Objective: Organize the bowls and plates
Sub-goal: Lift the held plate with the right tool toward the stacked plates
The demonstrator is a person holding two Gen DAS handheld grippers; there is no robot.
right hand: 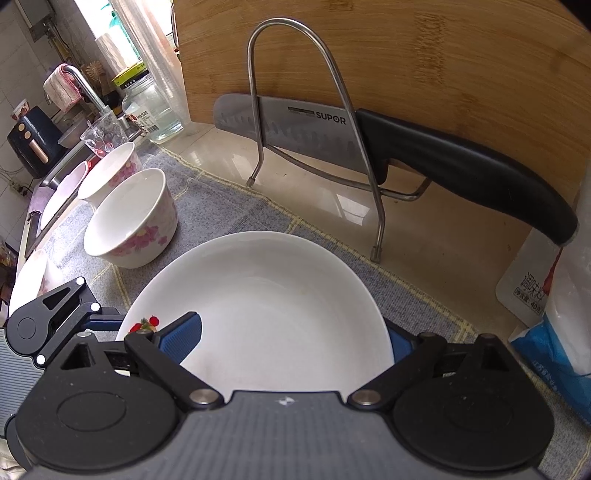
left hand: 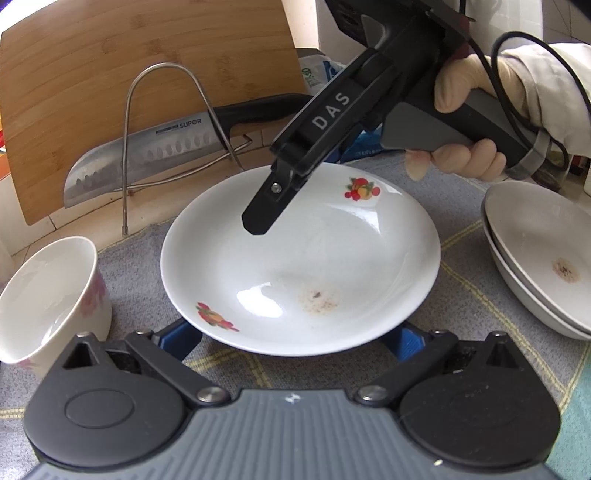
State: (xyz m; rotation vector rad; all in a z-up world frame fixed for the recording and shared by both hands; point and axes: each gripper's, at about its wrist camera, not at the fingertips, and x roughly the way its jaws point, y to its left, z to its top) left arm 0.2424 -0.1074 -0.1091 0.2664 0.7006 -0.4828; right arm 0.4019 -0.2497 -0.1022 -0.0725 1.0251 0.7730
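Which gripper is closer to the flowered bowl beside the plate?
Left. The left gripper sits beside the bowl, at the near rim of the plate; the right gripper hangs over its far side.

Before me a wooden cutting board point(right hand: 388, 59) leans upright at the back of the pale counter point(right hand: 332, 206), where a grey cloth point(right hand: 229, 206) is spread. Daylight pours through the window point(right hand: 107, 22) above the sink tap point(right hand: 86, 86), with white tiled wall point(right hand: 22, 55) beside it.

White fruit-print plate point(left hand: 301, 266) flat on mat; two stacked plates point(left hand: 535, 258) beside.
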